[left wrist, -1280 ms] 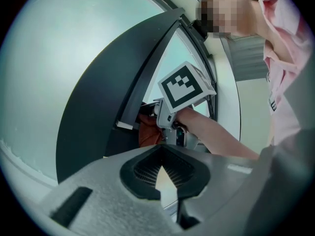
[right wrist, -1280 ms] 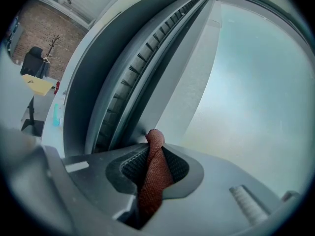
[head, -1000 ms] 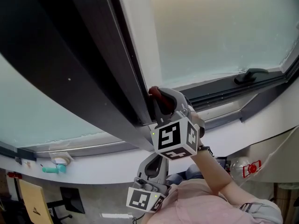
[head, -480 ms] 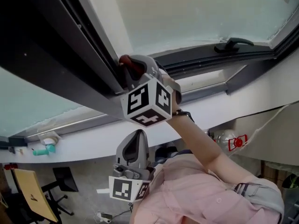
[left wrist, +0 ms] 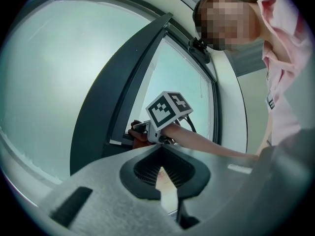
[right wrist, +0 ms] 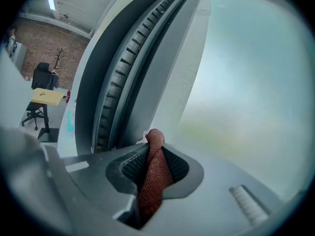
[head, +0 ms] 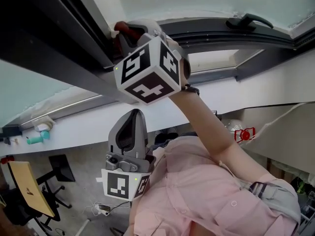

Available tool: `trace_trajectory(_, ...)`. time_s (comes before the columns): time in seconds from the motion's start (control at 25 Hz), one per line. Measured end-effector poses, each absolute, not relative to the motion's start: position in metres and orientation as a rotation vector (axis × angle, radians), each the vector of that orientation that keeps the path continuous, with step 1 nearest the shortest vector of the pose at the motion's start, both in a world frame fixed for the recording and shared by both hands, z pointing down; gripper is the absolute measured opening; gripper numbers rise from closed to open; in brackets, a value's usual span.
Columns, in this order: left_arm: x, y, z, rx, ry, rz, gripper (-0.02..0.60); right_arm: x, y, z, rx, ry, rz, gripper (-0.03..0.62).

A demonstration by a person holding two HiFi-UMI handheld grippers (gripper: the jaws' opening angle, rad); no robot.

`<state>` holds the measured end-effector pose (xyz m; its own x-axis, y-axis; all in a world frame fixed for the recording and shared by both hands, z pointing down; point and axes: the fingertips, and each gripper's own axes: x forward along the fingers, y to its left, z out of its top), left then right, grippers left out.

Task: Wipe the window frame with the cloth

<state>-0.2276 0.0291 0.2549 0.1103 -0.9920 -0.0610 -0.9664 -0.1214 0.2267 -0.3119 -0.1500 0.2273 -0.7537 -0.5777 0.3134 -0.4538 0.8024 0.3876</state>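
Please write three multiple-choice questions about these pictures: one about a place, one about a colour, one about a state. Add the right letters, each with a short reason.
1. Where is the left gripper?
A. pressed on the glass
B. low, in front of the person's pink shirt
C. on the handle

2. What colour is the cloth?
A. blue
B. white
C. reddish-brown

3. How is the right gripper?
A. shut on the cloth
B. open and empty
C. shut on a bottle

Answers:
1. B, it hangs below the window frame, apart from it.
2. C, the weave between the fingers is reddish-brown.
3. A, its fingers pinch the cloth at the frame.
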Motion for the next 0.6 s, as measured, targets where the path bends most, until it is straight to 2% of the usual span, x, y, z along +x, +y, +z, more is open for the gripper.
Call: trace_trajectory(0.6, -0.209, 0.013, 0.259, 2.302, -1.897, -0.3, -0.002, -0.277, -0.171, 0.228, 0.83, -2.578, -0.319, 0.061)
